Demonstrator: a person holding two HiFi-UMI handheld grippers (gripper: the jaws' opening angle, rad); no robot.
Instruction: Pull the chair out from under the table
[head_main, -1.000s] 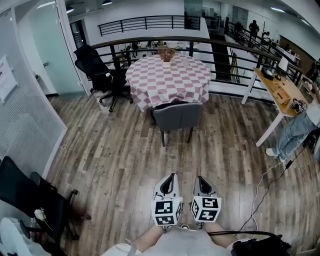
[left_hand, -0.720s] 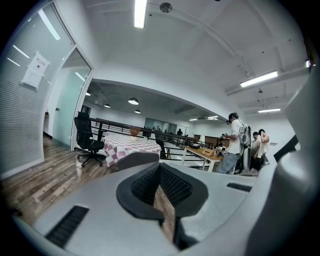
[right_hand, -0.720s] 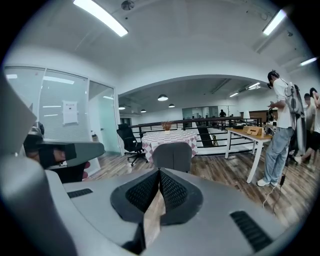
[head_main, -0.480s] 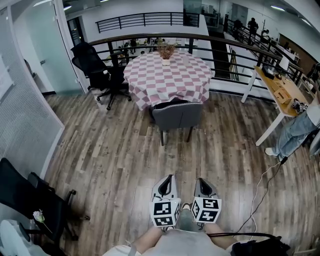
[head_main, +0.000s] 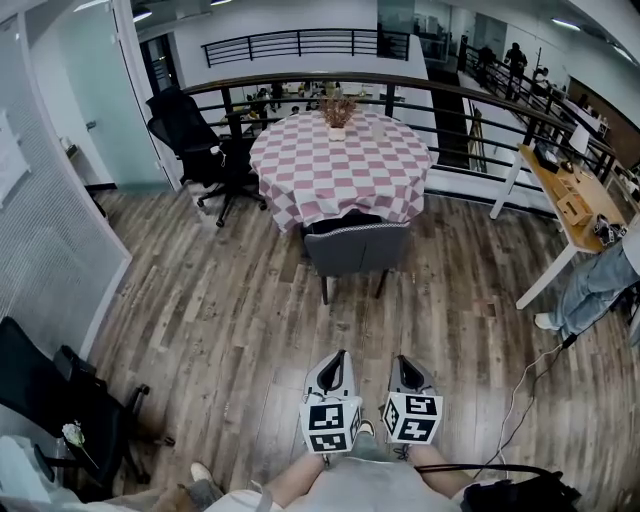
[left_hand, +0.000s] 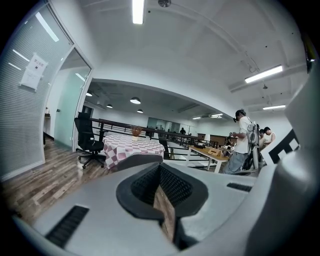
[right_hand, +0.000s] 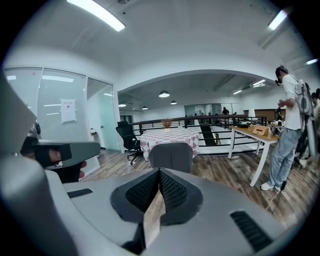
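A grey chair (head_main: 357, 247) stands tucked against the near side of a round table (head_main: 340, 160) with a pink-and-white checked cloth, its back toward me. Both grippers are held side by side low in the head view, well short of the chair, with bare wooden floor between. The left gripper (head_main: 338, 358) and the right gripper (head_main: 404, 362) are shut with nothing in them. In the left gripper view the chair (left_hand: 137, 159) shows just above the closed left gripper (left_hand: 160, 167). The right gripper view has the chair (right_hand: 171, 156) straight ahead of the closed right gripper (right_hand: 159, 172).
A black office chair (head_main: 200, 140) stands left of the table, before a dark railing (head_main: 470, 95). A wooden desk (head_main: 565, 185) and a standing person (head_main: 600, 265) are at the right. Another black chair (head_main: 50, 395) sits at lower left. A cable (head_main: 530, 370) trails over the floor.
The view has moved toward the table, so chair and table sit slightly nearer. Both grippers keep their place side by side and stay shut. A shoe now shows at the bottom left.
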